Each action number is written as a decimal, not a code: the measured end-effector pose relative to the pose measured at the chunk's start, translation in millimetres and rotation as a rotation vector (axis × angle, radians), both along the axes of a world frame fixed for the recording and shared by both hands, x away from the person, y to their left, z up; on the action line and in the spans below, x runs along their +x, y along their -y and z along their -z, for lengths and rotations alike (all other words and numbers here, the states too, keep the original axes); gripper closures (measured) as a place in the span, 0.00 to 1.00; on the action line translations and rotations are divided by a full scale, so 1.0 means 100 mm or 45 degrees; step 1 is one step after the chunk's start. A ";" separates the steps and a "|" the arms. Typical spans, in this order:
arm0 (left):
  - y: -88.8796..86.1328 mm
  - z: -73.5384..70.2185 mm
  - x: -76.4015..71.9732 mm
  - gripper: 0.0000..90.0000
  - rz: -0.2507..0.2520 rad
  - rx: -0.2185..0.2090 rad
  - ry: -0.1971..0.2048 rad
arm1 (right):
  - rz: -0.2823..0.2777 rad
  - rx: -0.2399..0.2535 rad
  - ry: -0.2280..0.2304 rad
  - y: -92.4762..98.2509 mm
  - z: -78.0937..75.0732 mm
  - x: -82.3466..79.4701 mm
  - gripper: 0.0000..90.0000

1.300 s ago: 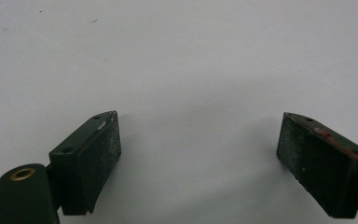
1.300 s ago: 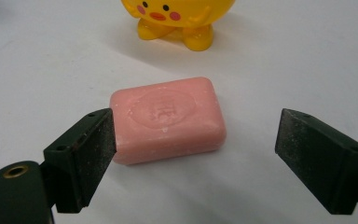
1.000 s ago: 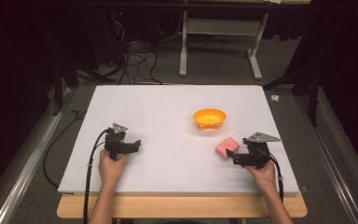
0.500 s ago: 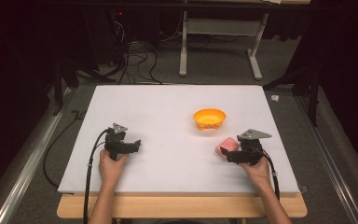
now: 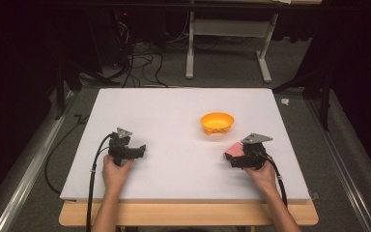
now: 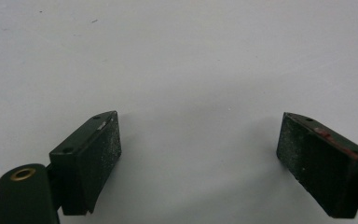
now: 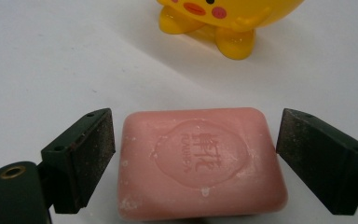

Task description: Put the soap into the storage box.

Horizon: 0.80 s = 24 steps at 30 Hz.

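Across the middle of the high view spreads one white rectangular surface (image 5: 183,121), matte and smooth, resting on a pale wooden tabletop whose front edge shows at six o'clock. On it stand two things and two grippers.

At about two o'clock from the surface's centre sits one orange-yellow bowl (image 5: 217,123), glossy plastic, round, standing on small stubby feet; in the right gripper view its underside carries a cartoon face with pink cheeks and an orange mouth.

At about four o'clock from the centre lies one pink soap bar (image 7: 200,161), a rounded rectangle with a waxy, slightly speckled skin. An oval stamp is pressed into its top, with raised characters and a line of small letters too faint to read surely. It lies flat on the surface, near the bowl and at five o'clock from it.

The right gripper (image 7: 193,156) has its two black jaws spread wide, one on each side of the soap, just beside its short ends with narrow gaps showing; their pads are rough and gritty.

The left gripper (image 6: 198,149), at about eight o'clock from the centre, has its jaws released and wide apart over bare white surface, with nothing between them.
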State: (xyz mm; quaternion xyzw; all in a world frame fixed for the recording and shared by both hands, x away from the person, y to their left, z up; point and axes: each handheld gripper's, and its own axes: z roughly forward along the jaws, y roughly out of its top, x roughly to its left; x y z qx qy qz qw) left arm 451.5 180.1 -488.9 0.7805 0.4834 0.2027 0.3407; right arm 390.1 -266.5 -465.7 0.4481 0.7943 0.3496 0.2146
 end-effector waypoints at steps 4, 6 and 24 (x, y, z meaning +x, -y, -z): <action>0.00 0.00 0.00 0.16 0.000 0.000 0.000 | -0.001 -0.019 -0.026 0.00 0.04 0.02 0.13; 0.00 0.00 0.00 0.16 0.000 0.000 0.000 | -0.003 -0.017 -0.040 0.00 0.06 0.04 0.13; 0.00 0.00 0.00 0.16 0.000 0.001 0.001 | -0.020 -0.044 -0.094 0.00 0.17 0.06 0.14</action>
